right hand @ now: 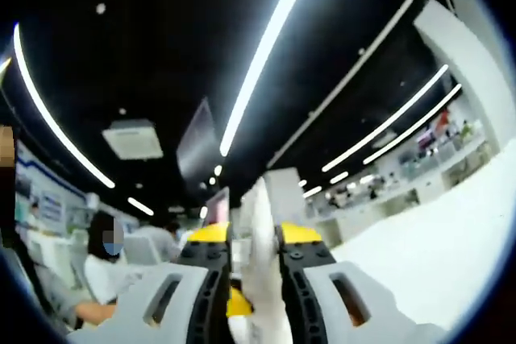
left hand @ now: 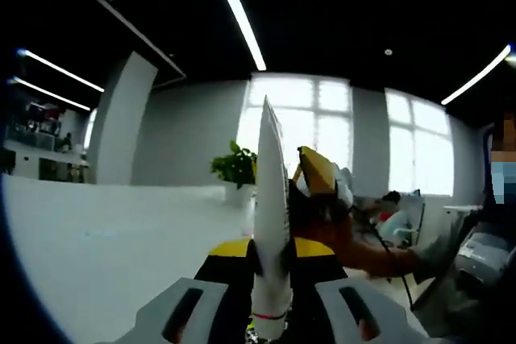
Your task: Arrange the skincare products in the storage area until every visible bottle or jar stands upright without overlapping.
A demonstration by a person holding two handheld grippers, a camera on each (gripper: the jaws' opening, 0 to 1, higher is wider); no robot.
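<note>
Skincare tube [left hand: 272, 223], white, stands crimp-up, clamped between the left gripper [left hand: 272, 275] jaws; right gripper [right hand: 254, 267] likewise pinches it [right hand: 260, 279], probably steadying it for upright placement.

Glossy white plastic tube [left hand: 271, 223]; smooth, matt white table [left hand: 105, 239].

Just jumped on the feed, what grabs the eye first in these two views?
In the left gripper view, a tall white tube stands clamped in the left hand-held gripper, with the right hand-held gripper just behind it. In the right gripper view, a white tube sits between that gripper's jaws under bright ceiling light strips.
</note>
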